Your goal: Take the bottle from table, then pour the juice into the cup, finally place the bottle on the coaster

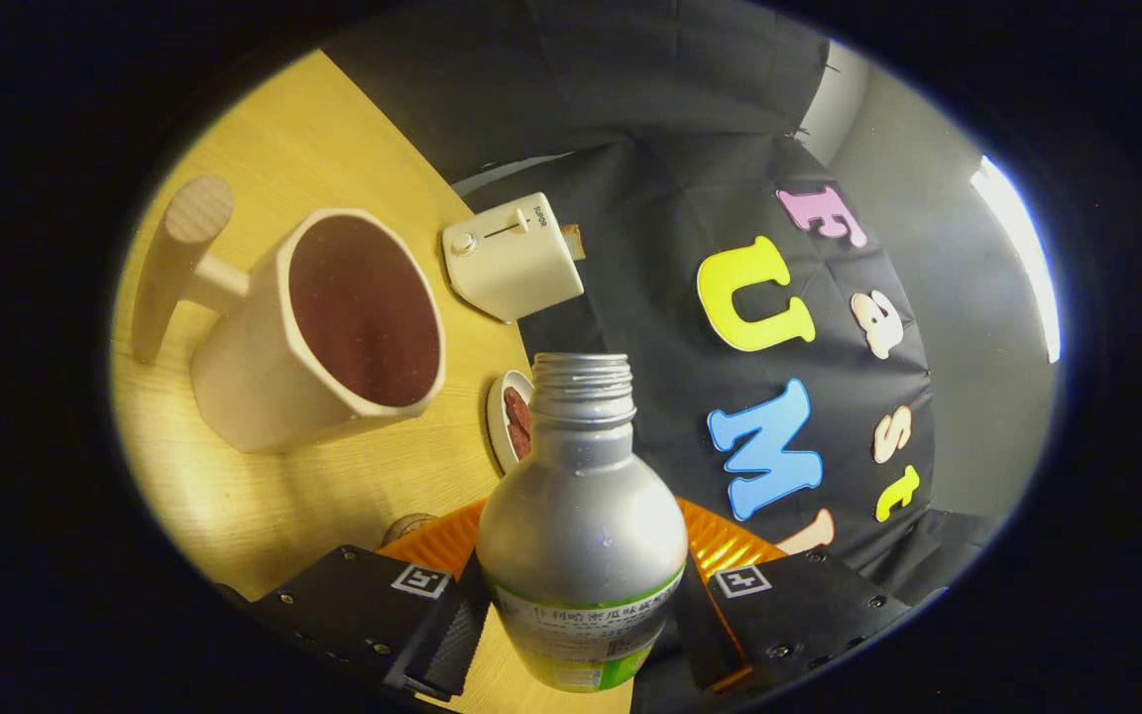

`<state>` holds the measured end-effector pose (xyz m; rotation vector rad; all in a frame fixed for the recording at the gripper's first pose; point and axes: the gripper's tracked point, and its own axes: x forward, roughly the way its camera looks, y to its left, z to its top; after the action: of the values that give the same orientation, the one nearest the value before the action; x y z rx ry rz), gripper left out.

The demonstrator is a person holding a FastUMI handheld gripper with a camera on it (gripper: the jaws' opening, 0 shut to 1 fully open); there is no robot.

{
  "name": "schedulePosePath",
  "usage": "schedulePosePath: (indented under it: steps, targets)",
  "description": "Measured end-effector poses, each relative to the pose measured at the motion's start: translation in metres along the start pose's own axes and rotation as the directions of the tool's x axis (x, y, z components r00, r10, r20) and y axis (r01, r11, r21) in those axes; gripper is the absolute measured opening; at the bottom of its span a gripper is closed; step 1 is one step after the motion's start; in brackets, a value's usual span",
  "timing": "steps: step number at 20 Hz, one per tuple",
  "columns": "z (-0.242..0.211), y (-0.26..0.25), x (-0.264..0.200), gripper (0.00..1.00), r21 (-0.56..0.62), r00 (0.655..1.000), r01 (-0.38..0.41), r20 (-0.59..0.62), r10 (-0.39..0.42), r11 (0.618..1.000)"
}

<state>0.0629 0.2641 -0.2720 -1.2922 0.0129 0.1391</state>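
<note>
While the jaws pinched the uncapped bottle tilted near the cup, juice could have missed the rim, spilling onto the tabletop.

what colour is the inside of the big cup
Dark reddish brown inside the cup, cream outside; clearest in the gripper view.
</note>
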Motion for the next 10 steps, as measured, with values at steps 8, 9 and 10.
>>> schedulePosePath:
  steps: [8, 9, 10]
  targets:
    - [0.0038, 0.0051, -0.0042, 0.81, -0.134, 0.999, 0.044, 0.024, -0.041, 0.99]
    - [0.0059, 0.0032, -0.0034, 0.81, -0.147, 0.999, 0.049, 0.03, -0.045, 0.988]
    - [0.0084, 0.0024, -0.0029, 0.81, -0.161, 0.998, 0.055, 0.037, -0.05, 0.985]
